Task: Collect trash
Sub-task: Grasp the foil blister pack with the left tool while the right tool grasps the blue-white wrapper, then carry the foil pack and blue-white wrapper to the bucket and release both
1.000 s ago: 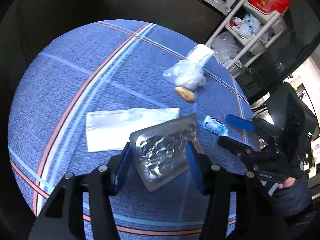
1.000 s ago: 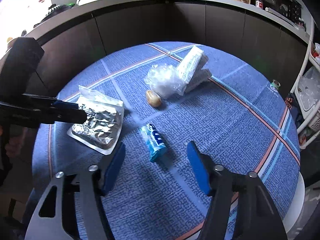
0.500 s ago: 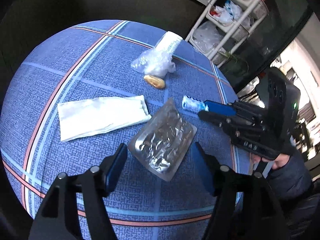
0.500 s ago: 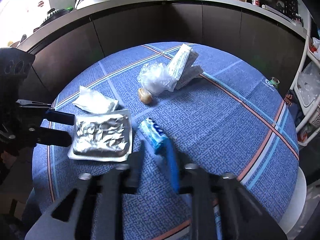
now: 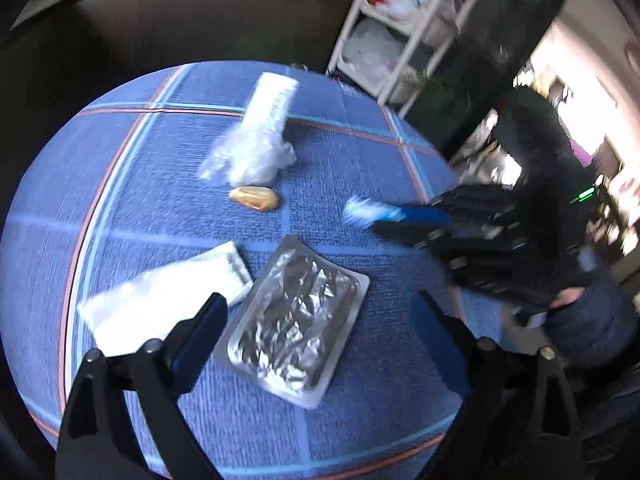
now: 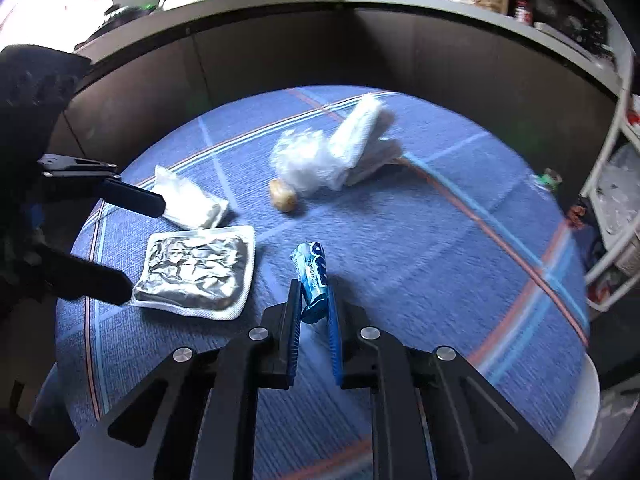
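A crumpled foil tray (image 5: 296,320) (image 6: 196,272) lies flat on the blue plaid tablecloth (image 5: 120,200). My left gripper (image 5: 319,300) (image 6: 144,246) hovers over it with its jaws opening wide, and the pads are clear of the tray's sides. A small blue wrapper (image 6: 314,276) (image 5: 364,210) has its near end between the pads of my right gripper (image 6: 314,300) (image 5: 400,220), whose jaws are closing and pinch it. Also on the cloth are a white pouch (image 5: 160,300) (image 6: 192,204), a brown lump (image 5: 254,198), a clear plastic bag (image 5: 248,156) and a white packet (image 5: 270,100).
The table is round and its far edge drops off near a dark cabinet front (image 6: 320,52). A white shelf rack (image 5: 400,20) with bags stands past the table. A small green-topped thing (image 6: 550,178) sits near the cloth's right edge. A person's sleeve (image 5: 592,320) is behind the right gripper.
The left gripper let the foil tray go and its fingers spread wide; the tray now lies on the cloth. The right gripper's fingers came together round the blue wrapper.
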